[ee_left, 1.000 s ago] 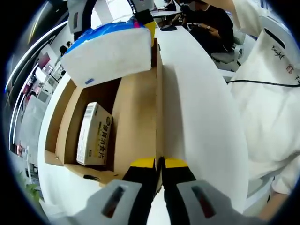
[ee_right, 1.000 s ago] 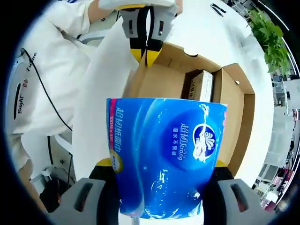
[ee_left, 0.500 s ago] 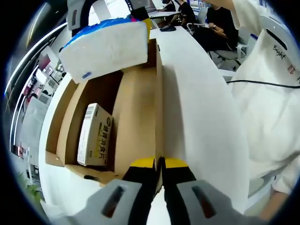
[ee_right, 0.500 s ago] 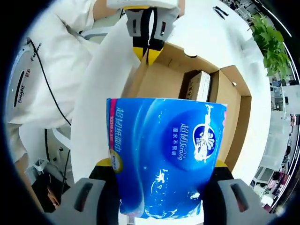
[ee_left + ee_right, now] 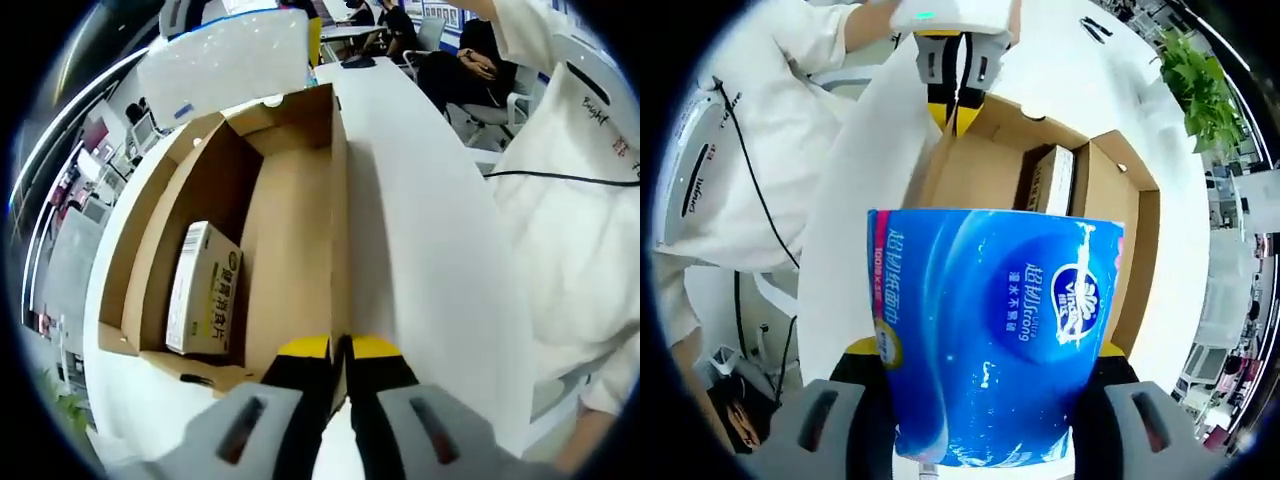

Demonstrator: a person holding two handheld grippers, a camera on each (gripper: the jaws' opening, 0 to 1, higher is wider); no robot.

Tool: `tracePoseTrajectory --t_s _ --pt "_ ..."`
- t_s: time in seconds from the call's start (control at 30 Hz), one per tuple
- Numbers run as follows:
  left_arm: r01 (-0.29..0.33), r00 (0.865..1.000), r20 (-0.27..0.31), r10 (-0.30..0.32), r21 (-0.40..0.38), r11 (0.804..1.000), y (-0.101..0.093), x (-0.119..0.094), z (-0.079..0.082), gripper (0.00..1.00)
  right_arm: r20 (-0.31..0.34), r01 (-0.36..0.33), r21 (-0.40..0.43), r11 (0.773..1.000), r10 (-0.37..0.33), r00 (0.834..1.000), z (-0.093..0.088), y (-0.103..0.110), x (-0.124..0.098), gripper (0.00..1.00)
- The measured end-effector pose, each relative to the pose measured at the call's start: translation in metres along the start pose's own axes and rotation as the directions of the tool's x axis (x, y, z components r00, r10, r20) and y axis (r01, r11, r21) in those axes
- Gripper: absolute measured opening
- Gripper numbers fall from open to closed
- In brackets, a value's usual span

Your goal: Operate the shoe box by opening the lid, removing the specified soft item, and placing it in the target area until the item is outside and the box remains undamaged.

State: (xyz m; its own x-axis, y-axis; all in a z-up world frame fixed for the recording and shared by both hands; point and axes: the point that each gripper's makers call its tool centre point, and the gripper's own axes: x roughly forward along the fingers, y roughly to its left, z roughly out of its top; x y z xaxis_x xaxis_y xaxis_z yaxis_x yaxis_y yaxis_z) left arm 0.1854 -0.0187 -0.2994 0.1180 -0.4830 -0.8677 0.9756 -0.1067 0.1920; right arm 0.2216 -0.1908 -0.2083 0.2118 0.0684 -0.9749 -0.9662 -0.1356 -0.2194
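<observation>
The brown cardboard shoe box [image 5: 290, 250] lies open, and its white lid [image 5: 430, 250] is swung back to the right. My left gripper [image 5: 341, 345] is shut on the lid's edge at the near end of the box. A blue soft tissue pack [image 5: 990, 320] is clamped between the jaws of my right gripper [image 5: 990, 352]. In the left gripper view the tissue pack [image 5: 225, 62] hangs above the box's far end, clear of it. In the right gripper view the left gripper [image 5: 957, 95] pinches the lid [image 5: 865, 210] beyond the box [image 5: 975, 175].
A small yellow-and-white carton [image 5: 203, 290] lies inside the box, against its left wall. The box sits on a white table [image 5: 130, 400]. A person in white stands at the right [image 5: 580, 200]. Seated people [image 5: 480, 60] are at the back, and a green plant [image 5: 1195, 85] stands past the table.
The right gripper has lifted the tissue pack up and away from the box's far end, so the whole inside now shows. The left gripper has kept its hold on the lid.
</observation>
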Motion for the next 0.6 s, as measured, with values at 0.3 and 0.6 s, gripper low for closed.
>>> tracePoseTrajectory --t_s 0.3,0.6 --pt "0.036 0.999 -0.009 -0.036 -0.032 0.999 0.000 0.000 0.001 0.03 -0.040 -0.020 0.086 0.996 0.023 0.999 -0.021 0.009 -0.005 0.69" --pt "0.073 0.997 -0.009 -0.073 -0.041 0.997 0.000 0.001 0.001 0.01 -0.072 -0.001 0.101 0.995 0.008 0.997 -0.036 0.021 -0.007 0.69"
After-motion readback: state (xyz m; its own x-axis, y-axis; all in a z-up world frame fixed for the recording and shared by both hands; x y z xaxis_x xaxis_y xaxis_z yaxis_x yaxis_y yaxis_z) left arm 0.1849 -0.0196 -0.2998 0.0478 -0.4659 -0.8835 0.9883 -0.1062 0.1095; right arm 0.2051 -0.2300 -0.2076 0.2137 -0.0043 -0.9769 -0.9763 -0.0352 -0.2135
